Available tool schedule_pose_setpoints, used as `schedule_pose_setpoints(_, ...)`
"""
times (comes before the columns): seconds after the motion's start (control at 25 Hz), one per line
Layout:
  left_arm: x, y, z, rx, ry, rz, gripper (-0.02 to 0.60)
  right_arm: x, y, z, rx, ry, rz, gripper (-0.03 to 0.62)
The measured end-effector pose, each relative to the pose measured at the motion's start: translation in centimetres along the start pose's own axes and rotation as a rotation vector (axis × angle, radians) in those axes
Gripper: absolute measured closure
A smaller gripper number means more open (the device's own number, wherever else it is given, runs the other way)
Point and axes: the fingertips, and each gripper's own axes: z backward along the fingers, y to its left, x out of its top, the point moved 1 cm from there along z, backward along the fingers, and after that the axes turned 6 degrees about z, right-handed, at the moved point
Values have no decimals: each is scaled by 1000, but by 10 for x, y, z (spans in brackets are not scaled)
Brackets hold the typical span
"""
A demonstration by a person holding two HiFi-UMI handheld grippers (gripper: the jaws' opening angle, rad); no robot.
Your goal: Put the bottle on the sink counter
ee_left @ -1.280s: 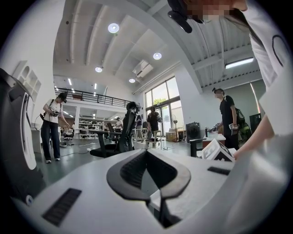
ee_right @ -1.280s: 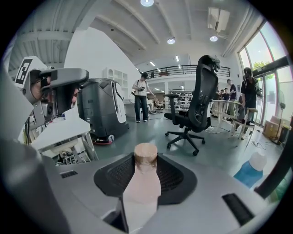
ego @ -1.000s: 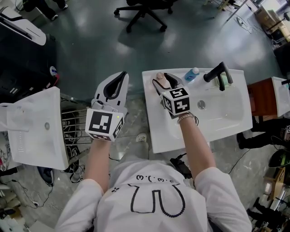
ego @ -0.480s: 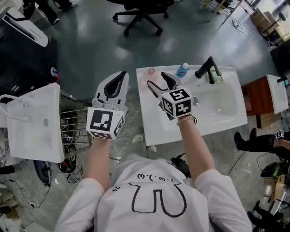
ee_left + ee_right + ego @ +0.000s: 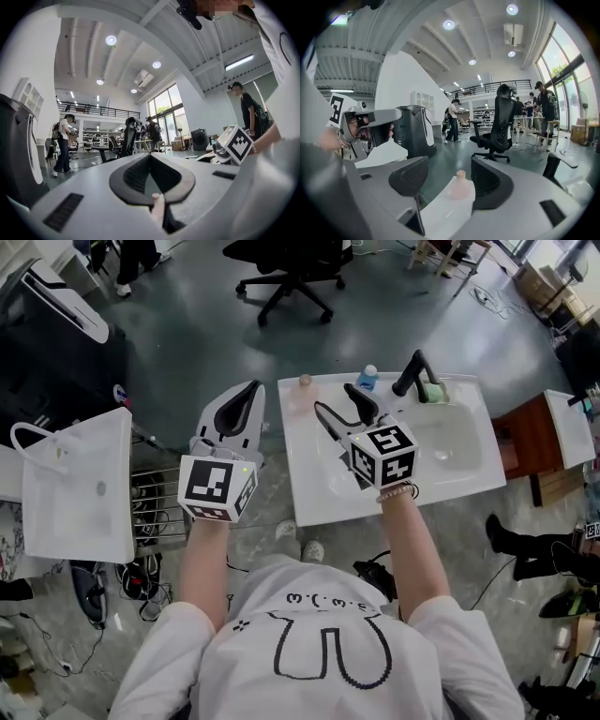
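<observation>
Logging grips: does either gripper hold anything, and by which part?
Nothing is held. Right gripper open, bottle standing free on the counter ahead; left gripper shut, empty.

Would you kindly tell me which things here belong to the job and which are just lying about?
Job: small pale pink bottle; white sink counter; open right gripper.
Lying about: blue-capped bottle; black tap; black office chair.

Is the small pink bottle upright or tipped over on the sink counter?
Upright: the small pink bottle stands cap-up on the white sink counter, at its corner, untouched by the open right tongs.
</observation>
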Motion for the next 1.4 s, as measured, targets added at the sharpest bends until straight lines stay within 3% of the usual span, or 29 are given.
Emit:
schedule_pose_setpoints(0.32,16,-7,9,13,-44,-4,572,40,-10,60,-65,-115,14,306)
schedule_pose_setpoints(0.56,26,-7,10,19,-70,-2,571,74,-15,99,-139,-217,53,467)
schedule_pose_setpoints(0.76,35,-8,4,4,-84,-13,572,99,-19,127,-214,-301,84,556)
schedule_pose_setpoints(1.0,49,-5,1,0,-105,-46,572,111,-27,147,-327,-315,174,565)
schedule_pose_setpoints(1.4,70,9,-4,35,-150,-66,572,122,-43,162,-405,-302,244,565)
